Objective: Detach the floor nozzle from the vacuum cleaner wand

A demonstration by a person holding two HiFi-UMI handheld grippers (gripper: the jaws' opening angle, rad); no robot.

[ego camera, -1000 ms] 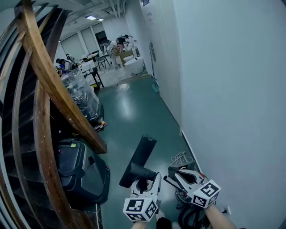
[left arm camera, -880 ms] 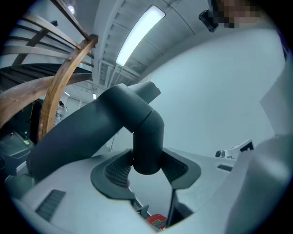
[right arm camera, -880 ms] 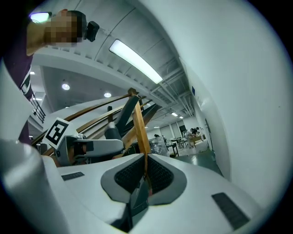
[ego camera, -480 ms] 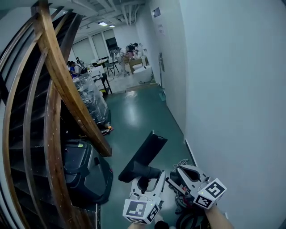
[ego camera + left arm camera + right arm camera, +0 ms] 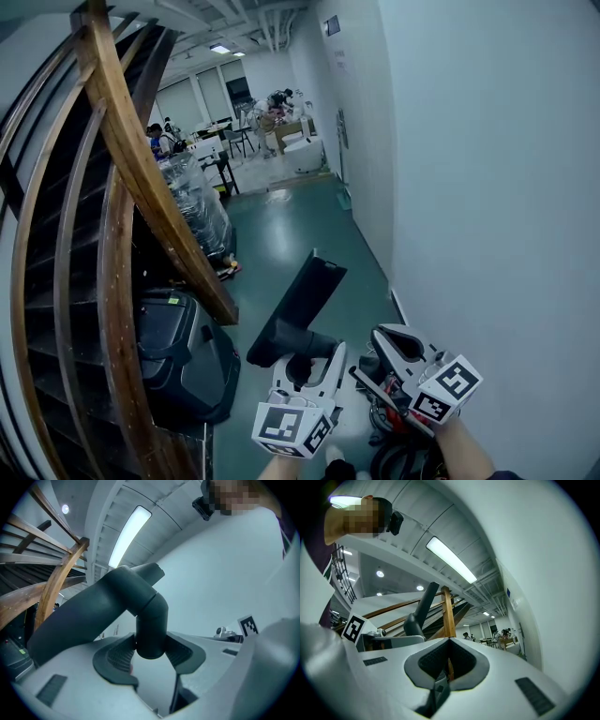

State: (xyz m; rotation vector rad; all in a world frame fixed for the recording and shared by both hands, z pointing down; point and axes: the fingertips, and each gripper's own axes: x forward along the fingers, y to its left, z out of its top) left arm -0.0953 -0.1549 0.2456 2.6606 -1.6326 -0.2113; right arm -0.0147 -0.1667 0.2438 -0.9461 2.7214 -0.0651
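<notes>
**Q:** What stage of the task is shown?

**A:** The left hand-held gripper [image 5: 305,361] is clamped on the round neck of the floor nozzle [image 5: 298,305], which hangs in the air above the floor [image 5: 272,234]. In the left gripper view the neck [image 5: 151,630] sits between the ribbed pads [image 5: 117,654] and ends there, with no tube joined below it. The separation therefore appears done. What seems left is to put the nozzle down.

**Q:** And the other hand?

**A:** The right hand-held gripper [image 5: 386,339] is clenched on nothing. Its own view shows the jaws [image 5: 449,644] met, with only the room beyond them.

**Q:** Where is the wand?

**A:** It cannot be picked out with certainty. Red and black vacuum cleaner parts [image 5: 398,427] lie low by the wall [image 5: 487,187], under the right hand.

**Q:** What surrounds the work?

**A:** A curved wooden stair rail [image 5: 141,178] and a black case [image 5: 183,361] crowd the left side, and a plastic-wrapped stack [image 5: 192,202] stands further along. The passage between these and the wall is narrow, so the long nozzle could strike either side if it is swung.
</notes>
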